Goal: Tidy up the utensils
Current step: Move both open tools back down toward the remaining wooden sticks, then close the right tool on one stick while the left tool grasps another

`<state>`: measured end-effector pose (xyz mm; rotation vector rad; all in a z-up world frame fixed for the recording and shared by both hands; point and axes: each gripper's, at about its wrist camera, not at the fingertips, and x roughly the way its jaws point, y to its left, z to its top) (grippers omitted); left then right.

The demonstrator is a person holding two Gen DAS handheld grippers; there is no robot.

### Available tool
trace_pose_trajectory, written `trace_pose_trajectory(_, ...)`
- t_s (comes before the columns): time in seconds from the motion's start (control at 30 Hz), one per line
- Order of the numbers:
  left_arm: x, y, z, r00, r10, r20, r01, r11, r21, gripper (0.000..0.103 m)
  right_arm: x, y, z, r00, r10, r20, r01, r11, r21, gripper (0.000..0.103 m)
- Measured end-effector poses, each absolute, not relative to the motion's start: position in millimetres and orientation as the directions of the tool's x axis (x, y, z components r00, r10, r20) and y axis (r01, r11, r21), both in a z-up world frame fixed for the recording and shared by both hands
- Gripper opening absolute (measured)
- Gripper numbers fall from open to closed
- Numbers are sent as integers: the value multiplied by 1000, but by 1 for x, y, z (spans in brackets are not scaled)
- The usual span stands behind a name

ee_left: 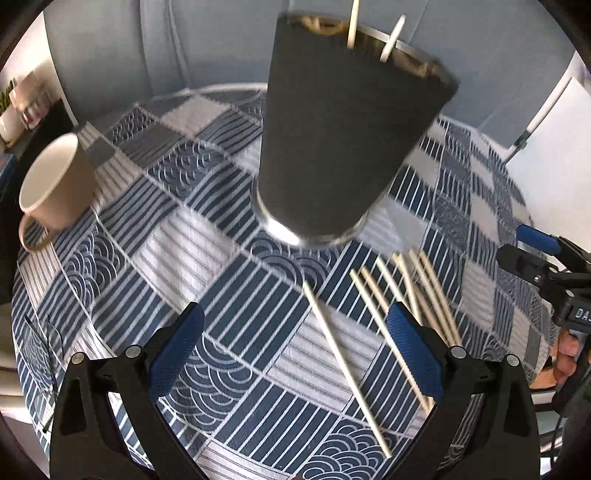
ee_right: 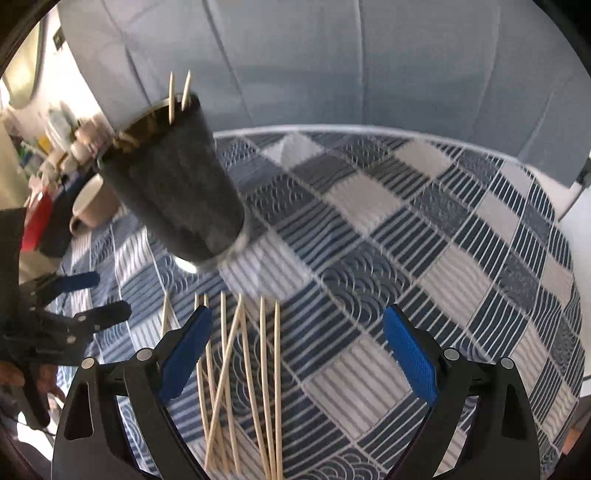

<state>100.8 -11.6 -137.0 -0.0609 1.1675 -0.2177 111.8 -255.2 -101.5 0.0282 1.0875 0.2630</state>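
Note:
A tall dark holder cup [ee_left: 343, 136] stands on the patterned tablecloth with two chopsticks [ee_left: 371, 31] sticking out of its top; it also shows in the right wrist view [ee_right: 173, 184]. Several loose wooden chopsticks [ee_left: 373, 332] lie on the cloth in front of it, seen too in the right wrist view [ee_right: 240, 376]. My left gripper [ee_left: 295, 347] is open and empty, above the cloth just left of the loose chopsticks. My right gripper [ee_right: 297, 350] is open and empty, above the loose chopsticks, which lie near its left finger.
A beige mug [ee_left: 55, 184] stands on the left of the table, also seen in the right wrist view [ee_right: 94, 206]. Shelves with clutter [ee_right: 62, 147] are at the far left. A grey sofa back [ee_right: 332, 66] rises behind the table. The right gripper shows at the left wrist view's edge [ee_left: 546, 266].

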Motion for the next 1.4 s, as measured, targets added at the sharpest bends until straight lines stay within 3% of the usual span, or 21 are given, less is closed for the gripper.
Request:
trace_pose_trajectory(0.5, 82, -29, -181, 253, -165, -953, 141, 981, -132, 97, 96, -260, -167, 258, 192, -947, -194, 970, 144, 89)
trace_pose_trajectory(0.93, 80, -48, -194, 245, -39, -969, 185, 983, 7, 98, 96, -256, -179, 255, 135, -958, -217, 973, 79, 88)
trace_pose_trajectory(1.13, 79, -48, -195, 244, -33, -969, 165, 986, 8, 99, 95, -256, -178, 250, 131, -959, -217, 973, 76, 87)
trace_pose_trajectory(1.2, 80, -49, -195, 229, -27, -973, 152, 988, 9, 99, 96, -255, -177, 248, 140, -959, -230, 970, 82, 79)
trace_pose_trajectory(1.23, 81, -49, -196, 220, -26, -975, 148, 989, 7, 99, 96, -254, -175, 245, 145, -959, -237, 968, 86, 67)
trace_pose_trajectory(1.33, 82, -49, -196, 211, -27, -977, 143, 990, 3, 98, 95, -250, -171, 245, 100, -964, -262, 964, 33, 45)
trace_pose_trajectory(1.37, 83, -46, -195, 214, -28, -976, 146, 989, 4, 93, 96, -250, -170, 240, 102, -965, -264, 964, 36, 39)
trace_pose_trajectory(1.4, 82, -45, -192, 224, -31, -974, 151, 989, 3, 83, 97, -250, -168, 232, 100, -968, -265, 964, 36, 23)
